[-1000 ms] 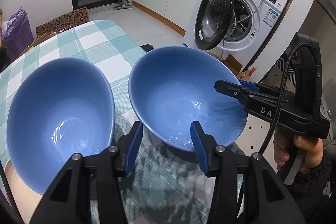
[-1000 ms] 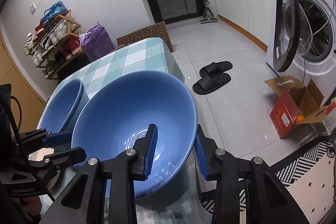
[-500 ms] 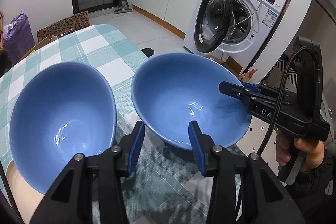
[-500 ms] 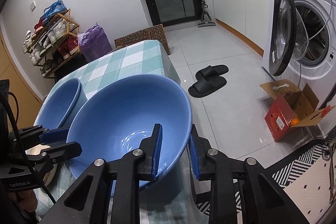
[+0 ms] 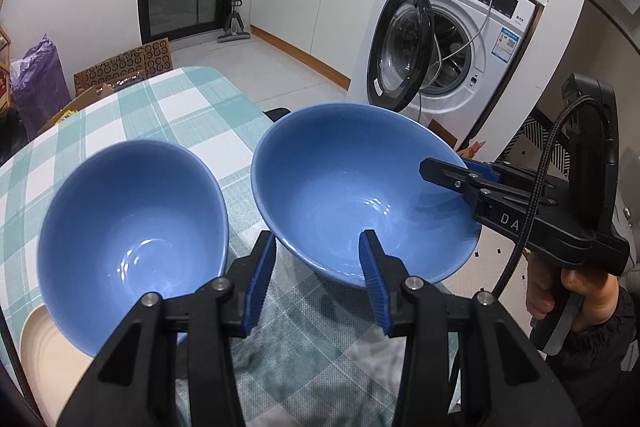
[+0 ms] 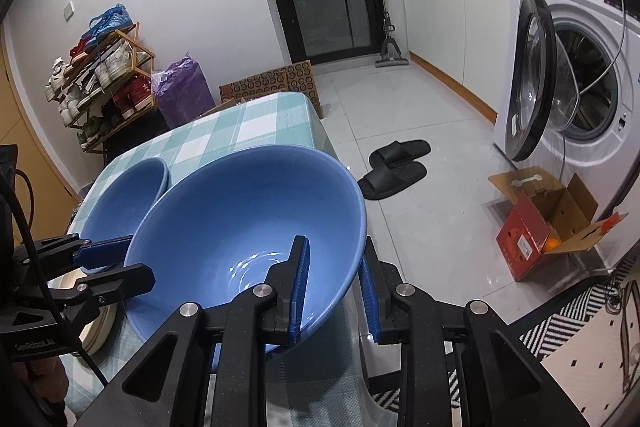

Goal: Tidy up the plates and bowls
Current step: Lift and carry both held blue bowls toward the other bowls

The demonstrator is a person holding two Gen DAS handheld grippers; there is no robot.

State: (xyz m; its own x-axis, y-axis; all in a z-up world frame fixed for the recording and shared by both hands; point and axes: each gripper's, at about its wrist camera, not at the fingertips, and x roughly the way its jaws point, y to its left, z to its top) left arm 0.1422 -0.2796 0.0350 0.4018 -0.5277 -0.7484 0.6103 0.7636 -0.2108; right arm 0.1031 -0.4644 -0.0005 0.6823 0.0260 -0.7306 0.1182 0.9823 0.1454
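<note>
Gripping the right blue bowl [image 6: 248, 223] by its rim, the right gripper [image 6: 334, 283] has just closed on it, while the left gripper [image 5: 316, 277] hovers partly open and empty; lifting the bowl into the left blue bowl [image 5: 132, 231] seems next.

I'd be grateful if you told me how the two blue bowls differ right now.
The right bowl is clamped at its rim by the right gripper; the left bowl has nothing gripping it. The left bowl sits on a cream plate; the right bowl does not. Both are plain blue, empty and upright.
</note>
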